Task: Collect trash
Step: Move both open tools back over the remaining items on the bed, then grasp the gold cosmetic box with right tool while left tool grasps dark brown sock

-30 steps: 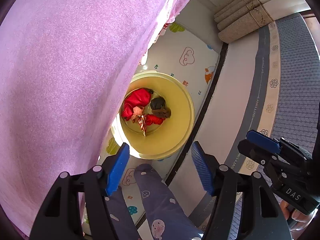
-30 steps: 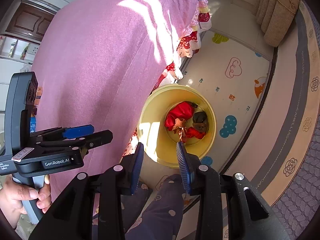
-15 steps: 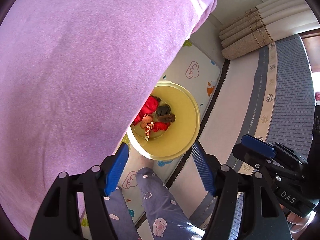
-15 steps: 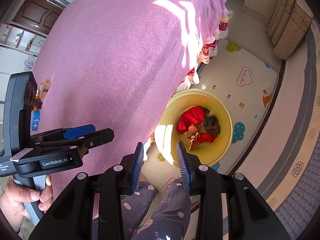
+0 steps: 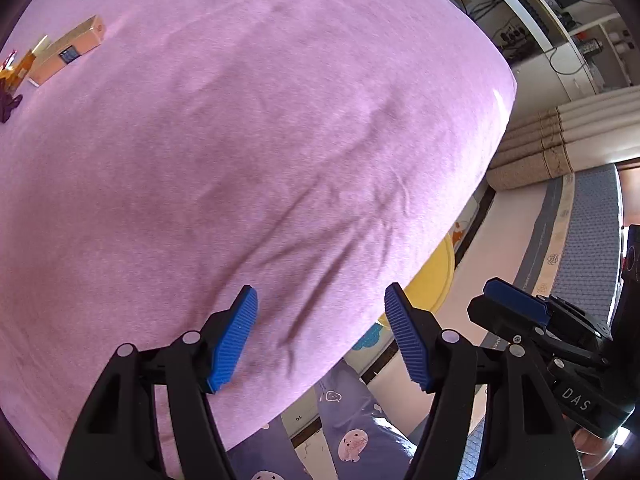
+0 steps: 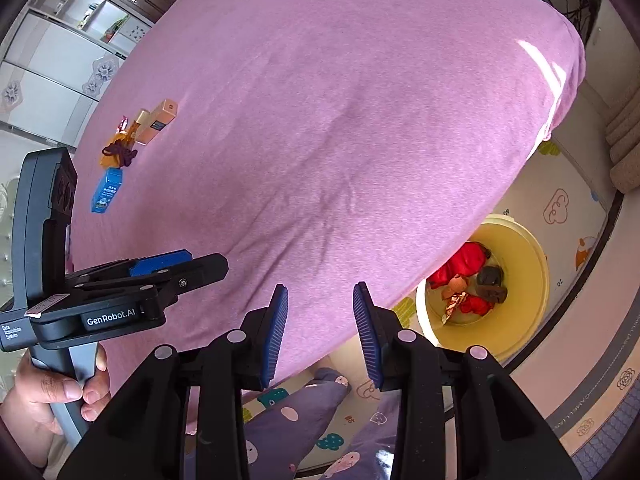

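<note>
We hold both grippers over the near edge of a table draped in a pink cloth [image 6: 340, 120], each pointing steeply down. The left gripper [image 5: 320, 336] has its blue pads spread wide with nothing between them, only cloth and floor showing through the gap. The right gripper [image 6: 320, 332] has its pads closer together but still apart, and nothing sits between them either. In the right wrist view the left gripper appears at the left edge, carried by a hand [image 6: 52, 396] wrapped round its handle; in the left wrist view the right gripper shows at the lower right. The trash we are after lies well away on the far left part of the cloth: a peach-coloured box [image 6: 157, 122], a small blue box [image 6: 107, 191], and between them a crumpled orange wrapper [image 6: 120, 140] with a dark purple scrap [image 6: 120, 155] lying on it. The left wrist view catches the peach box [image 5: 68, 54] and the wrapper at its upper left edge. On the floor to the right of the table stands a yellow bin [image 6: 524, 280], partly tucked under the hanging cloth, with red, brown and foil scraps already in its bottom [image 6: 468, 280]. It rests on a play mat [image 6: 560, 208] printed with clouds. Below the grippers we see legs in purple patterned trousers [image 6: 288, 416].
</note>
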